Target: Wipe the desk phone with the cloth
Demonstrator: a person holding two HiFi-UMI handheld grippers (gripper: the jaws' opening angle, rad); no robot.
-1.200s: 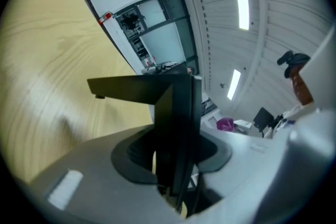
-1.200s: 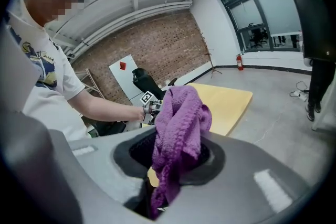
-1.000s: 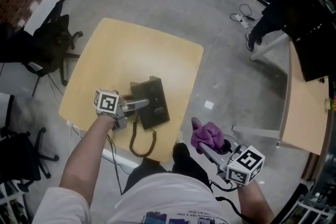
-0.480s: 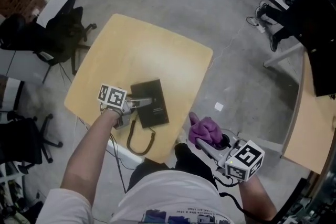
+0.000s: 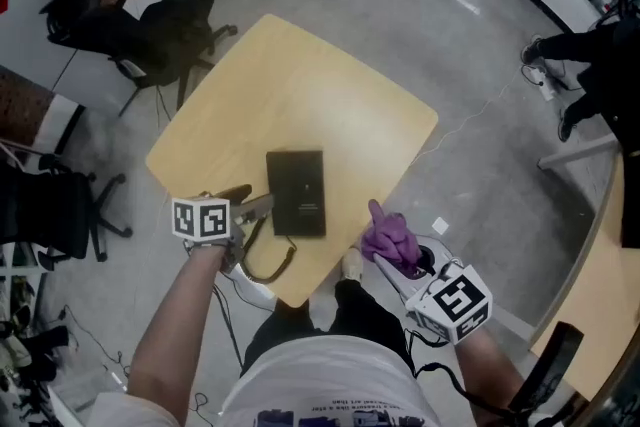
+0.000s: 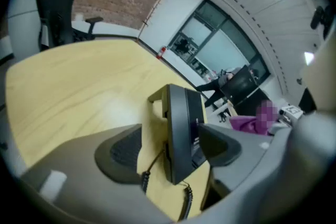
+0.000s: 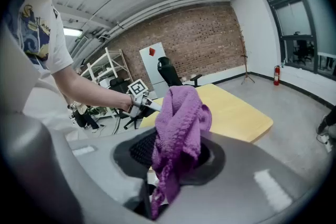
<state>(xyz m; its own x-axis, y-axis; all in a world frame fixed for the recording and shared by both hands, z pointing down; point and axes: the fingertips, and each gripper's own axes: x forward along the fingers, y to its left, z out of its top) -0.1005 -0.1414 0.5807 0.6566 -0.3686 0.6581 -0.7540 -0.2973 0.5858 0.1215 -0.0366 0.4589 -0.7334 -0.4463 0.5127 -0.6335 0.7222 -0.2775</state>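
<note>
The left gripper (image 5: 262,205), jaws apart, straddles an edge of the desk phone (image 5: 297,192), seemingly to steady it, while the right gripper (image 5: 388,257) pinches the purple cloth (image 5: 388,231) bunched, ready for wiping.

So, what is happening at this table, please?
A person holds a gripper in each hand at a table. The left gripper is at the left side of the phone, its jaws apart and not clamped on it. The right gripper is shut on a purple cloth and holds it up beside the table's edge, apart from the phone. The cloth is not touching the phone, so no wiping is under way at this moment.
</note>
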